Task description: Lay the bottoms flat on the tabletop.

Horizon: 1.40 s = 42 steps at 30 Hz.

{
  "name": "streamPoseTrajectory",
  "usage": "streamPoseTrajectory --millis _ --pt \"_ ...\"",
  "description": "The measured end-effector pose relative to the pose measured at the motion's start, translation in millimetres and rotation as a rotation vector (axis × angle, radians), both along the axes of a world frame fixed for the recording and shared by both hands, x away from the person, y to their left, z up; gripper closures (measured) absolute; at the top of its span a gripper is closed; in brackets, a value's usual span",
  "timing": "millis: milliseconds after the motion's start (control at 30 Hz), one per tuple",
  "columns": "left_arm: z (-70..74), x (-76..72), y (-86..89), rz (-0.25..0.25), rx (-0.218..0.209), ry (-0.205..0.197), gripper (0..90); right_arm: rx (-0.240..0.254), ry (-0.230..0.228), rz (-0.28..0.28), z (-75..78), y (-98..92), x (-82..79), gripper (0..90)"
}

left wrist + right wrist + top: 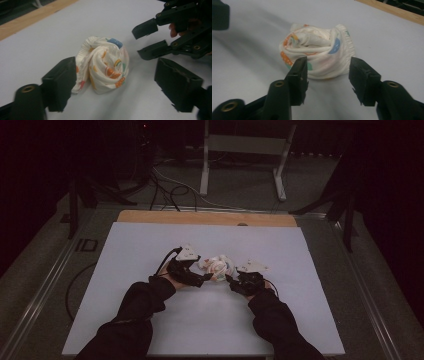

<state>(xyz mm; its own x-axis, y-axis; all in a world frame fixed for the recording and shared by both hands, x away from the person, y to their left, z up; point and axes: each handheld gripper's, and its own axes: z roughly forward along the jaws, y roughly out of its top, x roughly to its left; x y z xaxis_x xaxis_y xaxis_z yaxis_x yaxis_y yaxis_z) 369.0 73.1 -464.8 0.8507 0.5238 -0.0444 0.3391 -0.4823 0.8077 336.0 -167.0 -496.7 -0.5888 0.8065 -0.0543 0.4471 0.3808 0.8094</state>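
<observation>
We see a small bundle of cloth (217, 266), white with orange, blue and green prints, lying balled up on the white mat (150, 320), just above the middle of the high view. Our left gripper (207, 277) comes at it from the left of that frame and our right gripper (228, 279) from the right, so the cloth sits between and slightly above their tips.

In the left gripper view the cloth (103, 63) lies at centre frame. The near jaw at lower left has its pad against the cloth's edge or just in front of it; we cannot tell which. The other jaw at lower right stands well clear, so the left gripper is open. The right gripper (147, 41) shows at upper right, just beside the cloth, its jaws parted with nothing between them.

In the right gripper view the cloth (319, 53) lies at centre, just beyond the two jaws, which stand apart at the bottom; its lower edge shows in the gap between them. Neither pad presses on it.
</observation>
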Motion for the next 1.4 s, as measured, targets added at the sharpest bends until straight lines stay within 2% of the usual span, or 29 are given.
streamPoseTrajectory --millis 33,100,233,267,300,433,600,667,833,900,933,1000,1133,1200,1400 --pt "-0.7 1.5 -2.8 0.006 0.011 0.006 22.7 0.005 0.007 0.002 -0.6 1.1 0.9 50.7" --pt "-2.5 4.9 -6.7 0.012 0.016 0.017 26.3 -0.017 0.002 0.006 -2.7 2.5 3.2 52.4" --pt "-6.3 9.1 -12.5 0.013 0.021 0.012 34.5 -0.016 0.023 0.004 -5.2 4.7 5.6 53.5" --pt "-8.9 11.8 -15.6 0.004 0.019 0.021 34.5 -0.022 0.021 0.006 -6.3 5.1 6.2 53.5" --pt "-10.7 12.7 -17.4 0.001 0.019 0.024 40.3 -0.031 0.028 0.007 -8.2 5.1 7.6 54.4" --pt "-18.6 17.1 -24.1 -0.009 0.039 0.044 44.4 -0.030 0.044 0.007 -11.5 5.7 9.3 56.5" --pt "-27.7 20.0 -29.4 -0.015 0.059 0.063 54.8 -0.044 0.065 0.022 -15.4 9.3 11.2 60.5" --pt "-29.0 21.2 -29.6 -0.006 0.052 0.069 61.5 -0.045 0.074 0.017 -17.6 11.4 12.6 63.7" --pt "-29.1 22.8 -28.6 -0.002 0.068 0.067 77.4 -0.056 0.091 0.008 -20.3 14.9 14.8 71.7" --pt "-28.9 22.4 -28.2 0.005 0.078 0.062 85.4 -0.075 0.094 -0.006 -21.1 16.4 15.4 77.3" --pt "-29.0 22.4 -27.8 0.008 0.076 0.066 85.7 -0.074 0.105 0.001 -21.0 16.5 15.7 79.7" --pt "-28.2 22.3 -26.4 0.012 0.081 0.062 86.8 -0.100 0.098 0.003 -22.0 17.6 16.2 87.8" --pt "-26.0 21.4 -24.8 0.023 0.091 0.054 87.6 -0.120 0.100 0.007 -21.1 16.6 15.5 90.0" --pt "-25.0 21.0 -23.2 0.028 0.095 0.051 87.9 -0.106 0.108 0.011 -19.5 13.9 15.7 90.0" --pt "-20.5 18.6 -15.3 0.031 0.103 0.049 88.1 -0.113 0.106 0.024 -15.9 11.9 13.8 90.0"
